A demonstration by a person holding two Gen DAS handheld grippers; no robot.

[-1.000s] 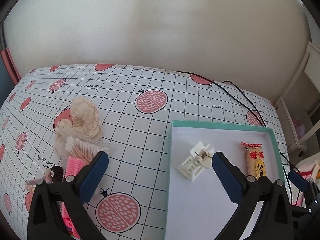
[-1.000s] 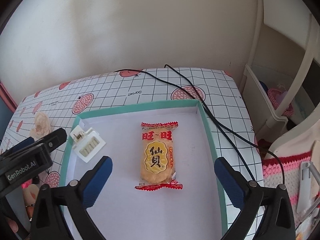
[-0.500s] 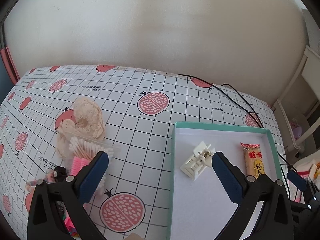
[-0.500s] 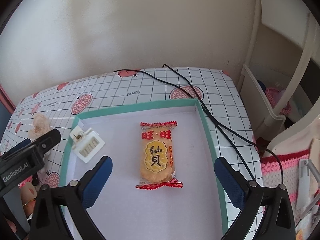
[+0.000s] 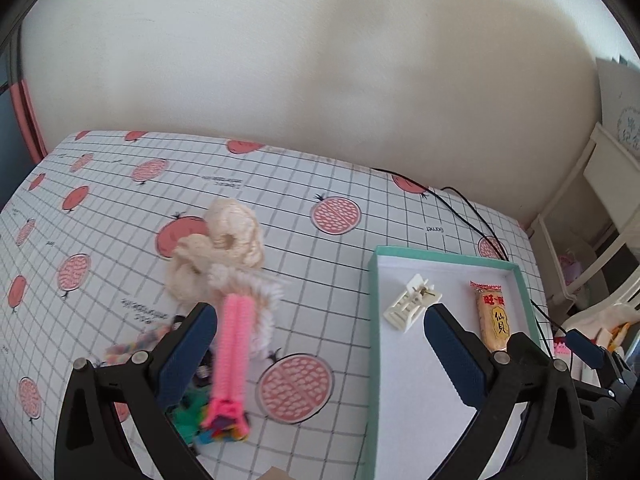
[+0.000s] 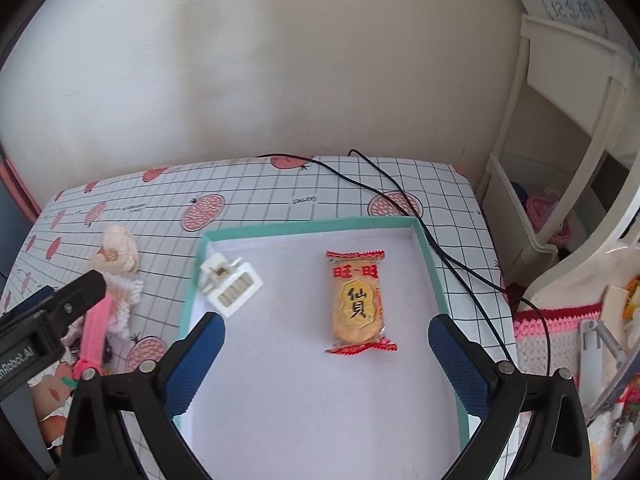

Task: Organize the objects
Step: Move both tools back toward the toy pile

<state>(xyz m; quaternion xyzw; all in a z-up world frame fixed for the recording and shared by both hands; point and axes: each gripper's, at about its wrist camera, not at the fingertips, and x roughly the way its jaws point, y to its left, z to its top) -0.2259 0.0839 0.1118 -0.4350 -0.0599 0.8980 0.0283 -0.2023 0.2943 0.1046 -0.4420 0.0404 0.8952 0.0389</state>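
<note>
Left wrist footage is taken from above a table covered by a white grid cloth printed with red pomegranates, set against a plain cream wall. Two black cables are draped over the far edge and run past the right corner of a teal-rimmed tray. White shelving is seen at the far right. Near the left gripper a loose heap is spread on the cloth — a cream crocheted piece, a fringe of white cotton swabs, a pink ribbed strip and some blurred, multicoloured bits that cannot be identified. The strip lies just inside the left finger, partly overlapped by it; whether they touch cannot be told. The jaws are spread wide and nothing is pinched.

Inside the tray, a white plastic clip-like part rests by the left wall and a yellow rice-cracker packet lies nearer the right wall, the two well apart.

From the right wrist view, the right gripper is held over the tray's white floor, fingers wide apart and empty. The packet sits between them, slightly ahead of the tips, untouched; the white part lies beyond the left finger — near the tray corner.
</note>
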